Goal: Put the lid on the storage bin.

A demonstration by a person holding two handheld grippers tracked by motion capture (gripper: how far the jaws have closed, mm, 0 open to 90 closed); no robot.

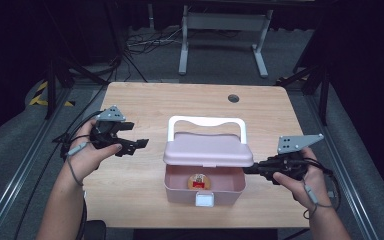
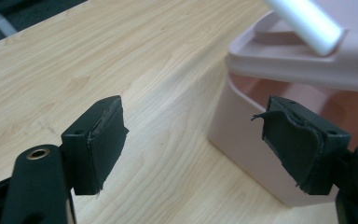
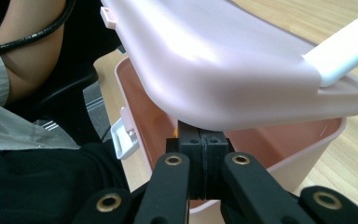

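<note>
A: How far along can the work be judged?

B: The pink box [image 1: 205, 185] is placed near the front edge of the tabletop [image 1: 145, 100], about midway along it. Its lid [image 1: 208, 150] is propped partly open from beneath by the right tool [image 1: 250, 170], whose jaws are pressed together with nothing between them. A round red and gold item [image 1: 198, 181] is seen lying inside. Full opening or closing is judged to be left.

A: And the left tool [image 1: 139, 144]?

B: It is held wide and empty, just left of the box.

A: Materials?

B: Smooth, matte pink plastic with rounded corners is seen, with a white handle [image 1: 206, 121] and a white front latch [image 1: 205, 200]. Pale wood grain is shown on the tabletop; the tool pads [image 2: 103, 149] are worn black rubber.
</note>
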